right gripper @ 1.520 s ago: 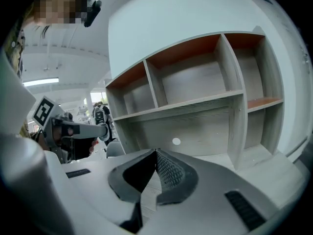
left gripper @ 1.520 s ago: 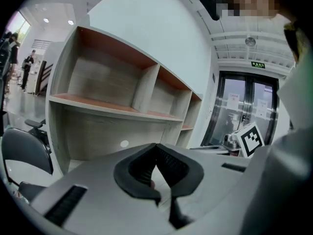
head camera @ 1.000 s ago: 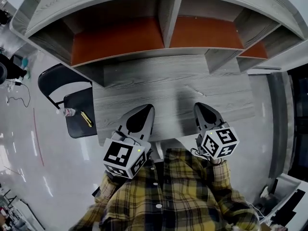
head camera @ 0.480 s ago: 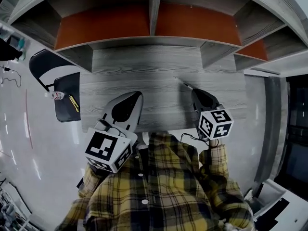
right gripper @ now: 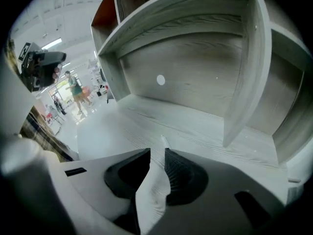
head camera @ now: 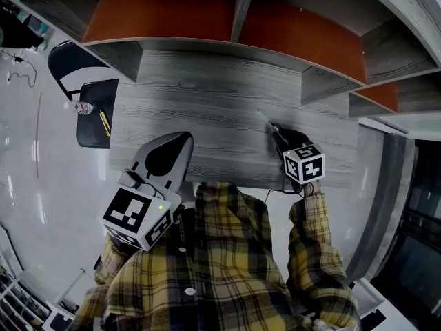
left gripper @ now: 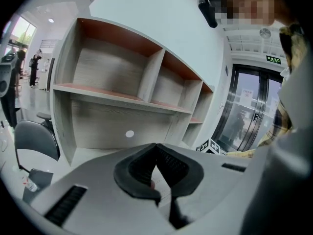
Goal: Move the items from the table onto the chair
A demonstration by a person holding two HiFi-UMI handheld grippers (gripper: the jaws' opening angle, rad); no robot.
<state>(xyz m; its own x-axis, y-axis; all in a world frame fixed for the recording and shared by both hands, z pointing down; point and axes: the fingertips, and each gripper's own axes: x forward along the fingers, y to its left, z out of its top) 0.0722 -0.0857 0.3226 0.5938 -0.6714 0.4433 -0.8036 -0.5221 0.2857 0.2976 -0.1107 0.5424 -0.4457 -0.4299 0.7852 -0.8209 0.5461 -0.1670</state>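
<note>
The right gripper tilts steeply down at the table, its jaws just opened around a thin white item lying there. The left gripper hangs over the near edge, jaws together and empty. What the item is, I can't tell.

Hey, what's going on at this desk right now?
A person is working two handheld grippers over the grey table. The right gripper points down at a slender white item on the table. Its jaws have just been opening and the item sits between them, not yet clamped. The left gripper hovers shut and empty. A small bottle and a thin yellow item already lie on the chair.
</note>
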